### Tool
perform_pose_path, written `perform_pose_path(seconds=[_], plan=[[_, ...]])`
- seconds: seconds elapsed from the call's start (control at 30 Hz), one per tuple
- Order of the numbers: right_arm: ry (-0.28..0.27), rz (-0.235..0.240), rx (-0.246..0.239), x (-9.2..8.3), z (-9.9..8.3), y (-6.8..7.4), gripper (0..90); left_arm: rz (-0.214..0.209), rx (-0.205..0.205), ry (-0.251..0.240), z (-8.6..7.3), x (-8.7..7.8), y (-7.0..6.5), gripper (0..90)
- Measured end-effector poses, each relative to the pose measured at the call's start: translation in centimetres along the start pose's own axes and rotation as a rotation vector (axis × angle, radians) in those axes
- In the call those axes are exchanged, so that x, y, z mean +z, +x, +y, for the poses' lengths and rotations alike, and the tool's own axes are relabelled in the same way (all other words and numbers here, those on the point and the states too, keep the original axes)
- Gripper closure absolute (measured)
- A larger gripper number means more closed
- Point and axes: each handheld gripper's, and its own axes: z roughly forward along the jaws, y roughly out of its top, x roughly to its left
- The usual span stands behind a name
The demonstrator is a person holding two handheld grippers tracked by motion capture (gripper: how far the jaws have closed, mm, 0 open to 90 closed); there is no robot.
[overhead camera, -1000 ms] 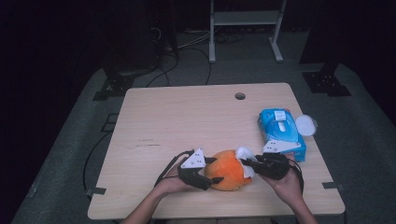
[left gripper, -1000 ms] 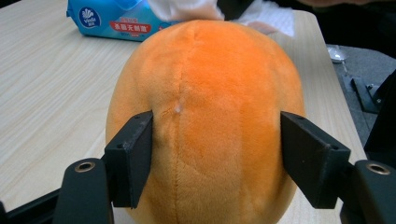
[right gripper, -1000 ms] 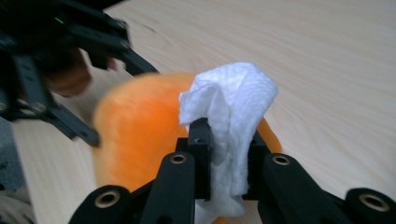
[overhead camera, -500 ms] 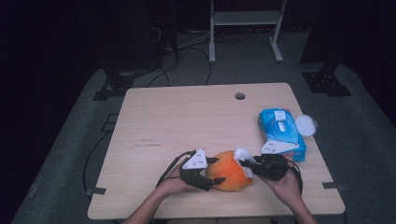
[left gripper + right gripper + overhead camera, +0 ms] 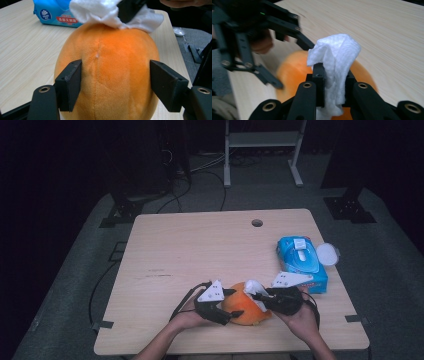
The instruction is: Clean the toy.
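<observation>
An orange plush toy [image 5: 243, 312] lies near the table's front edge. My left gripper [image 5: 231, 307] comes at it from the left. In the left gripper view that left gripper [image 5: 116, 67] has its jaws pressed on both sides of the plush toy [image 5: 110, 75]. My right gripper [image 5: 258, 296] reaches in from the right, shut on a crumpled white wipe [image 5: 252, 287]. The wipe [image 5: 105, 10] rests on the far top of the toy. In the right gripper view, the wipe [image 5: 334, 55] stands pinched in my right gripper [image 5: 333, 75], with the toy [image 5: 289, 72] underneath.
A blue pack of wipes [image 5: 300, 262] lies at the table's right edge, with a white lid [image 5: 327, 254] beside it. The wooden table [image 5: 200, 250] has a cable hole [image 5: 257, 223] near its far edge. Cables and a metal rack stand on the floor beyond.
</observation>
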Motion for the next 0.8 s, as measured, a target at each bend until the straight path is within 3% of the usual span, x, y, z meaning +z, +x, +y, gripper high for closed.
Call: perform_pose_path(seconds=[0.1,0.13,0.23,0.3,0.37,0.5,0.6,0.67,0.8], plan=[[0.004,-0.017,0.016,-0.2,-0.4,-0.7,78.7,0.001,-0.003,-0.001,0.0,0.0,0.1,28.8],[0.002,-0.015,0.045,-0.5,-0.6,-1.0,79.0,0.000,0.000,-0.001,0.1,0.1,0.0,28.6],[-0.004,-0.004,0.032,-0.5,-0.4,-0.5,79.0,0.011,0.008,0.001,0.4,0.4,-0.3,28.3],[-0.012,0.044,-0.001,0.2,0.1,0.7,78.9,0.016,0.017,0.006,0.4,0.5,-0.5,28.2],[-0.001,0.038,-0.028,0.7,0.3,1.3,78.9,0.014,0.012,0.004,0.3,0.4,-0.4,28.3],[0.003,0.014,-0.018,0.4,0.2,0.6,78.9,0.011,0.008,-0.003,0.2,0.3,-0.2,28.6],[0.006,-0.016,0.038,-0.3,-0.5,-0.8,79.3,0.012,0.008,-0.004,0.3,0.4,-0.3,28.5],[-0.003,-0.016,0.031,-0.4,-0.3,-0.4,79.5,0.014,0.013,0.001,0.5,0.6,-0.5,28.3],[-0.006,0.047,0.000,0.8,0.2,1.3,79.4,0.019,0.027,0.007,0.8,0.8,-0.9,28.0]])
